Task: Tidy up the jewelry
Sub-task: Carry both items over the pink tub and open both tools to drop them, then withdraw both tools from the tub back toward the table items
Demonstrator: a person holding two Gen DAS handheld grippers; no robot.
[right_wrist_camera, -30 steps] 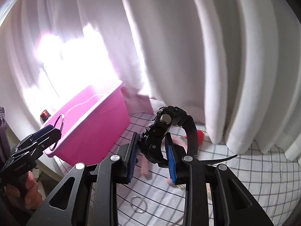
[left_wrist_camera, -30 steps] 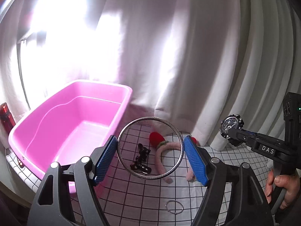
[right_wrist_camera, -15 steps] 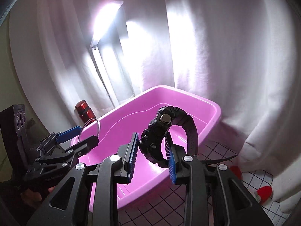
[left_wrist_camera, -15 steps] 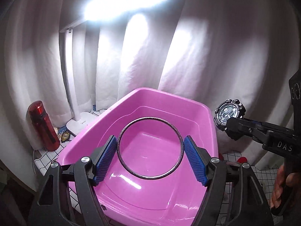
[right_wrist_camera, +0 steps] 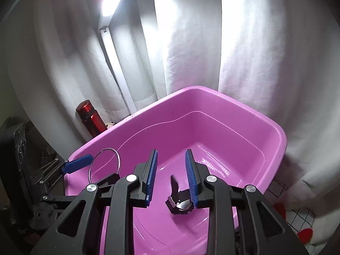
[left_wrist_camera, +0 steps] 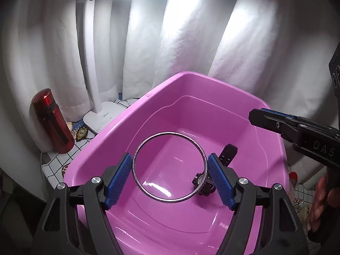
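Progress: one item is deposited and one is in transit. The black watch (right_wrist_camera: 179, 203) lies on the floor of the pink tub (left_wrist_camera: 161, 87), toward the near right part, with one strap end (left_wrist_camera: 228, 154) raised off the floor. The right tongs (right_wrist_camera: 171, 177) are spread with nothing between the blue pads and hang above the watch, inside the tub outline. The left tongs (left_wrist_camera: 170, 170) pinch the silver bangle (left_wrist_camera: 148, 194) across its diameter, one pad on each side, and hold it above the tub interior; the bangle touches neither the floor nor the wall.

Remaining, as a judgement: the bangle is not yet released. At the right edge of the left wrist view small glittering items (left_wrist_camera: 298, 201) lie on the gridded tabletop (left_wrist_camera: 55, 161) outside the tub; their kind cannot be told. A red bottle (left_wrist_camera: 52, 121) and a white lamp base (left_wrist_camera: 102, 115) stand to the left of the tub and form no part of the task.

Changes against the earlier frames: one second ago both tongs were over the tabletop, beside the tub, each carrying its item. Half a second ago both were over the tub and the right tongs were clamped on the watch. Now the watch is released and the right tongs are apart. The left grip on the bangle is unchanged.
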